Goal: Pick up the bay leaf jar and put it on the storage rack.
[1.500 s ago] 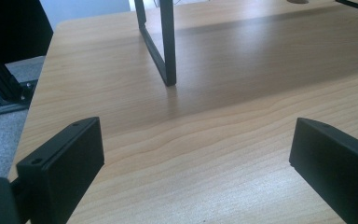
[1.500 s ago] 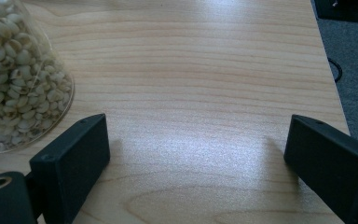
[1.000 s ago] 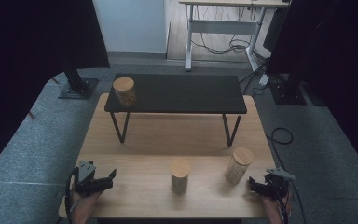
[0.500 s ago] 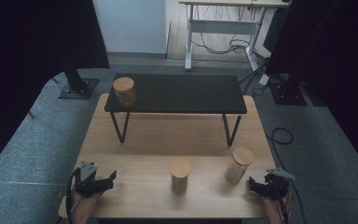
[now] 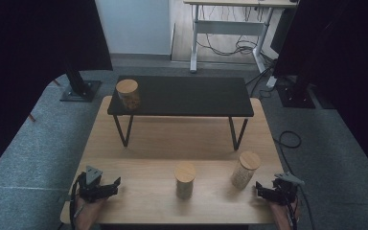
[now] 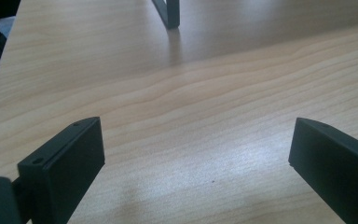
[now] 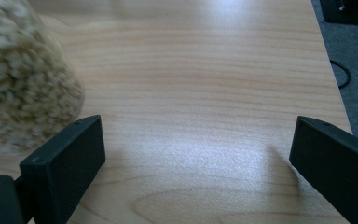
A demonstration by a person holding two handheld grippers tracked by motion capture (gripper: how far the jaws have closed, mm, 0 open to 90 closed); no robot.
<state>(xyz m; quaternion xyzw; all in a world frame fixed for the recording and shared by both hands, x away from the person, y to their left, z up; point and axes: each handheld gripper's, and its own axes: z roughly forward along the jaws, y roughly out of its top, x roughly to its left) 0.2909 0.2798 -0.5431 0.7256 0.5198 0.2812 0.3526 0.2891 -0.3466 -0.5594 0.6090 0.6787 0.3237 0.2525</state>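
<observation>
Two black handheld grippers: the left gripper (image 5: pixel 116 182) carries a grey three-cornered plate and a looping black cable; the right gripper (image 5: pixel 258 190) has flat, blocky black jaws.

No text, label, brand, number or sign can be read anywhere: none on the 3 jars, the wooden desk (image 5: pixel 139 143), the black shelf (image 5: pixel 187 96) or the tongs.

Low black metal-legged bench (image 5: pixel 187 98) on light wooden table (image 5: pixel 182 139); cork-lidded jar (image 5: pixel 128 93) sits at bench's left end. Grey carpet (image 5: pixel 33 143) around.
</observation>
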